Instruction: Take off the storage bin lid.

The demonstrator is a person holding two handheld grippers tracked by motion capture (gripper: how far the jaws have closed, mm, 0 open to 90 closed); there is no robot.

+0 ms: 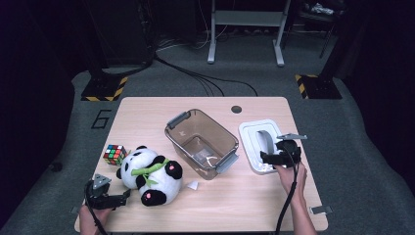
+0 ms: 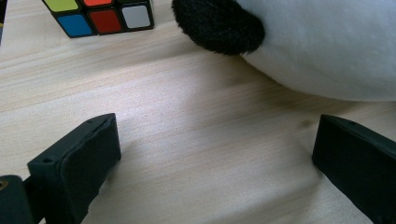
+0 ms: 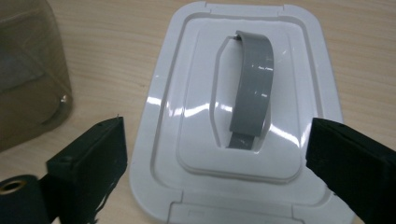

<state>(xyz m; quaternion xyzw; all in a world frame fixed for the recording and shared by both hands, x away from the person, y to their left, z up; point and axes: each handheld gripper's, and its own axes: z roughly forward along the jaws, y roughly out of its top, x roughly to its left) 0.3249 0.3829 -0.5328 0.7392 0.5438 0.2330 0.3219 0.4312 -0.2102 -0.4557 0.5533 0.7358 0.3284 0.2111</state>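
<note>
A plush panda [image 1: 149,175] lies on the table's left half, its white body [image 2: 327,46] and a black paw close ahead in the left gripper view. My left gripper [image 1: 123,197] sits open just left of the panda's lower end, with bare wood between its jaws [image 2: 210,154]. A white box lid [image 1: 262,144] with a grey handle [image 3: 254,93] lies flat at the right. My right gripper [image 1: 266,157] hovers open over the lid's near end, jaws standing either side of it [image 3: 215,158]. A clear brown tub [image 1: 201,142] stands empty-looking in the middle.
A Rubik's cube [image 1: 114,154] rests left of the panda, also seen in the left gripper view [image 2: 100,16]. A small white scrap [image 1: 192,185] lies in front of the tub. The wooden table [image 1: 147,112] ends at a grey floor with cables and stands behind.
</note>
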